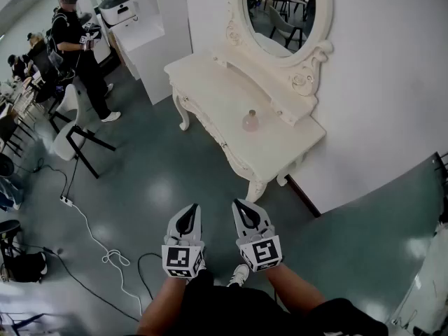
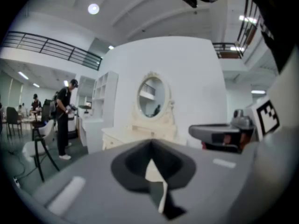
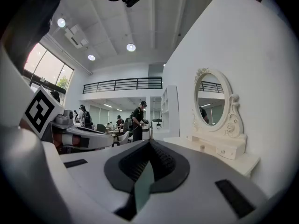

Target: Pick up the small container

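Glossy teal-green floor [image 1: 154, 180] fills most of the head view, w/ a plain white wall [image 1: 378, 82] on the right. Against that wall stands an ornate white dressing table w/ curved legs; its tabletop [image 1: 210, 82] runs from far left to near right. An oval mirror in a carved white frame [image 1: 280, 5] rises at the back of it.

Far left, a person in black clothes [image 1: 77, 47] stands holding sthg at chest height. A white chair w/ black legs [image 1: 70, 128] sits just nearer than that person. A white cable [image 1: 91, 229] loops across the floor, near left.

Near edge, centre: the left hand-held gripper [image 1: 190, 208] & right hand-held gripper [image 1: 241, 208] hang side by side over the floor, tips aimed at the table, well apart from it. Each has its jaws pressed together w/ nothing btwn them.

The small pinkish translucent container w/ a narrow top [image 1: 250, 121] stands upright on the tabletop, towards its right end, just in front of the low drawer unit under the mirror. Nothing touches it.
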A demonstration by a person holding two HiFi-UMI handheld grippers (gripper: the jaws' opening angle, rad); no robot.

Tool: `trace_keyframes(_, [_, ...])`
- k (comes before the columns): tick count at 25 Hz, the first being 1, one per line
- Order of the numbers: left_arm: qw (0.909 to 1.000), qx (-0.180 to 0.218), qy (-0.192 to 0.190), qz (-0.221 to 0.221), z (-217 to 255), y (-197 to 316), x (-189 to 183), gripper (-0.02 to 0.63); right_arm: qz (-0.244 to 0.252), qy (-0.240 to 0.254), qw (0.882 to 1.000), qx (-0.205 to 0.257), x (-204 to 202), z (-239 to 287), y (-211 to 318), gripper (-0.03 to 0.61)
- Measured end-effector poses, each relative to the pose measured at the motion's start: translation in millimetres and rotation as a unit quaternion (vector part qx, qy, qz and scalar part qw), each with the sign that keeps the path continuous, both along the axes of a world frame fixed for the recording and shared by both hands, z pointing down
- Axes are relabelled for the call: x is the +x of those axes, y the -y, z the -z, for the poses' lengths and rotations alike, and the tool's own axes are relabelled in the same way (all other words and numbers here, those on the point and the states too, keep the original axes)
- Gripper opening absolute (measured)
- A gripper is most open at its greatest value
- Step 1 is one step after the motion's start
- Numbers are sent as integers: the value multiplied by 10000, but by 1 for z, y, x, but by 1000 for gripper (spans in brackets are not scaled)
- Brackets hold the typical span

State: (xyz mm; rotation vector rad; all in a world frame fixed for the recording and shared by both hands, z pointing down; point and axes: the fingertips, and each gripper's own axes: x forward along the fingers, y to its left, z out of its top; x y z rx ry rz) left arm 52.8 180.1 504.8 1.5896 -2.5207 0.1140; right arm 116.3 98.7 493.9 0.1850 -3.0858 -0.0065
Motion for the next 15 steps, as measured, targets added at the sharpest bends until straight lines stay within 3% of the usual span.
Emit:
trace_keyframes(7, [9997,-19,207,-92,12,-8,-2,6,-188,-76,9998,39,6,6,-5,4])
trace_keyframes(15, [9998,-1,97,-182,7,-17,-8,6,-308,12,9995,3,3,9,-10,5])
